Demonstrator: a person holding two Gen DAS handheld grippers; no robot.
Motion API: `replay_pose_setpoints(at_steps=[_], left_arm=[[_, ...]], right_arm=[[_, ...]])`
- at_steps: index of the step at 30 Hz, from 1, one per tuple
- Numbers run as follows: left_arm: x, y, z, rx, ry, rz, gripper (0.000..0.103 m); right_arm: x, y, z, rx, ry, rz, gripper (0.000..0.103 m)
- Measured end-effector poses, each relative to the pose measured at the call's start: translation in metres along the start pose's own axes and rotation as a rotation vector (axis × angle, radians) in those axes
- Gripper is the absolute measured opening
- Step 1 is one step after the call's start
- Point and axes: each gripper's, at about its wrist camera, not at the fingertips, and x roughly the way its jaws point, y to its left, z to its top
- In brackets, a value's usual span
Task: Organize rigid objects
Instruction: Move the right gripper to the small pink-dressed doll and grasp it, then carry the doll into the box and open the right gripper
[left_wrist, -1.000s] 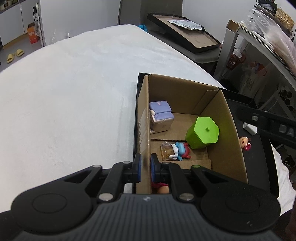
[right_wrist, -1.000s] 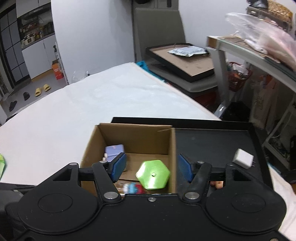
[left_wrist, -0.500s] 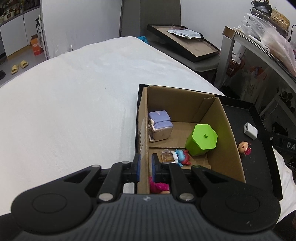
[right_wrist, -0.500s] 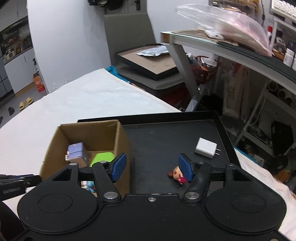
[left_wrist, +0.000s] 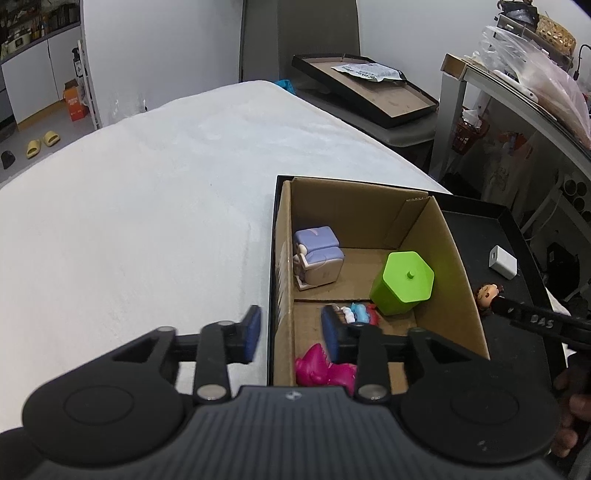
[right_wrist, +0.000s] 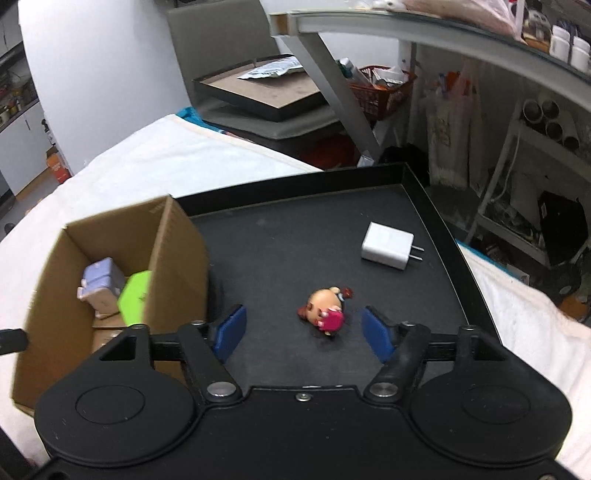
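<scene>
A cardboard box (left_wrist: 458, 258) stands at the left end of a black tray (right_wrist: 295, 236). Inside lie a green hexagonal block (left_wrist: 402, 282), a purple toy (left_wrist: 319, 254), a blue-and-red figure (left_wrist: 360, 312) and a pink toy (left_wrist: 325, 371). My left gripper (left_wrist: 291, 336) is open and straddles the box's left wall. On the tray lie a small doll (right_wrist: 325, 312) and a white charger (right_wrist: 388, 245). My right gripper (right_wrist: 304, 332) is open, its jaws on either side of the doll without touching it.
The tray lies on a white cloth-covered table (left_wrist: 147, 221). A grey chair with a framed board (right_wrist: 258, 92) stands behind it. A metal shelf (right_wrist: 443, 37) with bags and clutter is on the right.
My left gripper has opened, letting go of the box's left wall. My right gripper has moved right, from the box to over the doll on the tray.
</scene>
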Motion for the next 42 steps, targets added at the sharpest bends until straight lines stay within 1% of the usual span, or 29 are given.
replay_pose_setpoints(at_steps=[3, 5, 9, 13, 18, 21, 25, 26, 28, 29, 30, 32, 37, 40, 42], left_arm=[[0.002, -0.003, 0.001, 0.006, 0.005, 0.009, 0.042], [0.005, -0.004, 0.001, 0.007, 0.013, 0.025, 0.044], [0.007, -0.010, 0.003, 0.002, 0.014, 0.051, 0.044], [0.011, -0.018, 0.003, 0.032, 0.020, 0.091, 0.045], [0.016, -0.022, 0.004, 0.042, 0.027, 0.125, 0.045], [0.020, -0.026, 0.005, 0.057, 0.044, 0.152, 0.045], [0.022, -0.033, 0.006, 0.066, 0.053, 0.185, 0.045], [0.022, -0.035, 0.006, 0.073, 0.053, 0.193, 0.045], [0.022, -0.039, 0.005, 0.088, 0.049, 0.207, 0.045], [0.022, -0.040, 0.005, 0.093, 0.049, 0.214, 0.045], [0.022, -0.042, 0.005, 0.096, 0.051, 0.223, 0.045], [0.023, -0.044, 0.005, 0.097, 0.052, 0.239, 0.045], [0.021, -0.051, 0.006, 0.108, 0.048, 0.252, 0.045], [0.021, -0.055, 0.006, 0.121, 0.046, 0.236, 0.045], [0.021, -0.054, 0.006, 0.112, 0.054, 0.219, 0.045]], right_arm=[[0.013, -0.005, -0.005, 0.036, 0.030, 0.000, 0.074], [0.020, -0.003, -0.004, 0.026, 0.030, -0.007, 0.074], [0.031, -0.001, 0.001, 0.017, 0.018, 0.010, 0.074], [0.043, -0.001, 0.002, 0.007, 0.019, 0.002, 0.073], [0.049, -0.004, 0.005, 0.013, 0.009, 0.019, 0.073], [0.054, -0.004, 0.005, 0.009, 0.011, 0.023, 0.073], [0.059, -0.014, 0.005, 0.049, 0.022, 0.038, 0.071], [0.061, -0.016, 0.004, 0.055, 0.024, 0.042, 0.068], [0.067, -0.019, 0.003, 0.062, 0.050, 0.047, 0.051], [0.071, -0.021, 0.002, 0.068, 0.069, 0.051, 0.032], [0.072, -0.023, 0.001, 0.076, 0.077, 0.058, 0.031], [0.070, -0.028, 0.000, 0.092, 0.064, 0.051, 0.031], [0.067, -0.036, -0.006, 0.114, 0.062, 0.062, 0.031], [0.066, -0.042, -0.006, 0.129, 0.067, 0.070, 0.031], [0.064, -0.047, -0.006, 0.149, 0.072, 0.070, 0.031]])
